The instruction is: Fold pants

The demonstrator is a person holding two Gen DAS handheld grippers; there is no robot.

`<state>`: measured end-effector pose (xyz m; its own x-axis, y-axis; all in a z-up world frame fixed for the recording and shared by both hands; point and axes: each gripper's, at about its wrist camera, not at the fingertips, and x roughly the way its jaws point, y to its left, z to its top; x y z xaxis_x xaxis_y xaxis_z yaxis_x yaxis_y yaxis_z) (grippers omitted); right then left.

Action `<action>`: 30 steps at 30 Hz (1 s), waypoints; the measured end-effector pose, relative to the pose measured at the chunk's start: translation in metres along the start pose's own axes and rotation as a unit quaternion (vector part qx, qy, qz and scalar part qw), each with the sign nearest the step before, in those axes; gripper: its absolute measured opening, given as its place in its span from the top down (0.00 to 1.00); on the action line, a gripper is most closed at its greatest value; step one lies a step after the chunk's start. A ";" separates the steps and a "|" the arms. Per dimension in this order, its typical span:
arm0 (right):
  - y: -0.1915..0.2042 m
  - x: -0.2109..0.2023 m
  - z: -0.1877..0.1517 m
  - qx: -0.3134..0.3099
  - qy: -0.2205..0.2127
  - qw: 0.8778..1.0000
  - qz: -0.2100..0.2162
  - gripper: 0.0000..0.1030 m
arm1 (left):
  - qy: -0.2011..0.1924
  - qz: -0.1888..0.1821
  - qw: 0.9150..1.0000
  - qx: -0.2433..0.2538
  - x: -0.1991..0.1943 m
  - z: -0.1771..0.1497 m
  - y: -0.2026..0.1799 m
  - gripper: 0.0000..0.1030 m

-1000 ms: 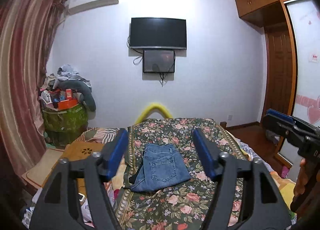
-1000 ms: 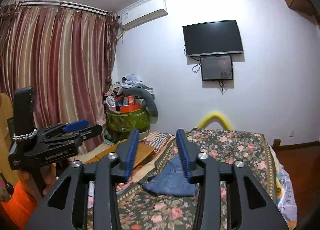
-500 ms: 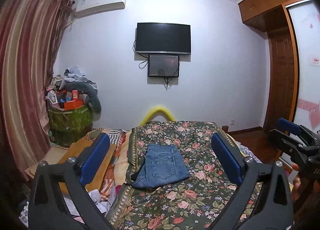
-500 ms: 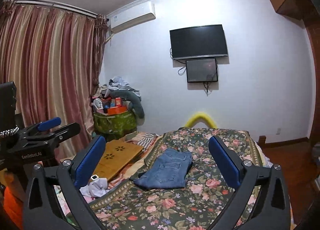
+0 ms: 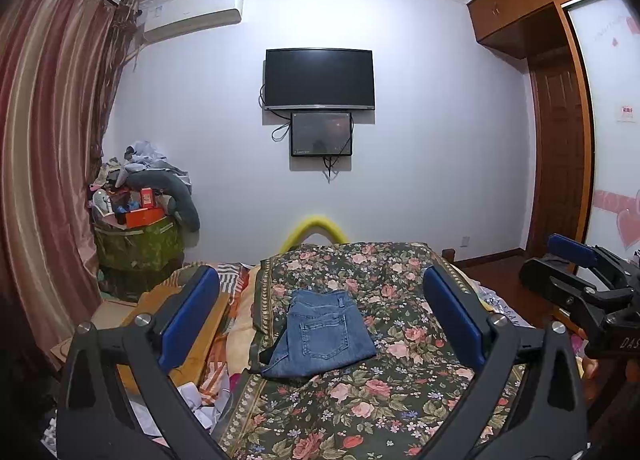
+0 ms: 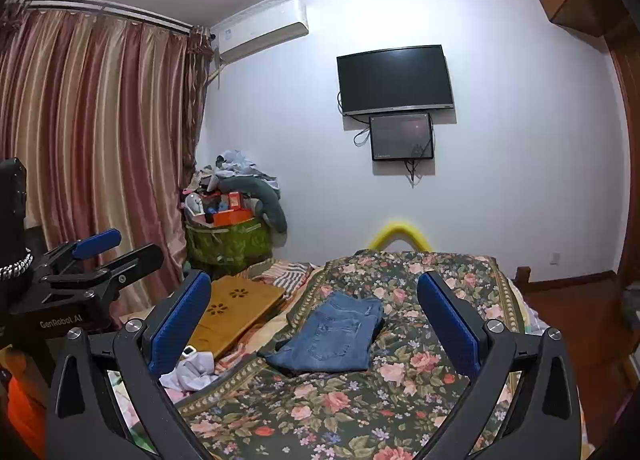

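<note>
With the pants (image 5: 320,334) already folded into a compact stack at centre frame on the floral bedspread (image 5: 360,412), I keep the left gripper (image 5: 320,320) and right gripper (image 6: 316,324) back, jaws just spread wide and empty, leaving the stack undisturbed.

Home bedroom: bed (image 5: 400,400) with floral cover, wall-mounted TV (image 5: 320,78), split AC unit (image 5: 192,14), striped curtains (image 6: 92,140), built-in wooden wardrobe (image 5: 536,4), laundry and boxes heaped in the corner (image 5: 140,200).
</note>
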<state>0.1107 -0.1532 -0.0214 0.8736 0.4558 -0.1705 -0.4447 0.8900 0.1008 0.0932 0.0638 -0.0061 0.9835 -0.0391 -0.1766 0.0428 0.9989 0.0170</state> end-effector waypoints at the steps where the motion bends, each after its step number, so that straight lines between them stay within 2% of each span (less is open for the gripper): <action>1: 0.000 0.000 -0.001 0.001 0.001 1.000 0.000 0.01 | 0.001 -0.002 1.000 0.000 0.000 -0.001 0.000 0.00; 30: -0.004 -0.003 -0.003 0.004 0.005 1.000 -0.011 0.00 | 0.017 -0.019 1.000 -0.008 0.011 -0.005 0.001 0.00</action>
<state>0.1087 -0.1581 -0.0243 0.8811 0.4360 -0.1835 -0.4233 0.8998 0.1056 0.1034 0.0644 -0.0132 0.9746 -0.0766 -0.2106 0.0768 0.9970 -0.0069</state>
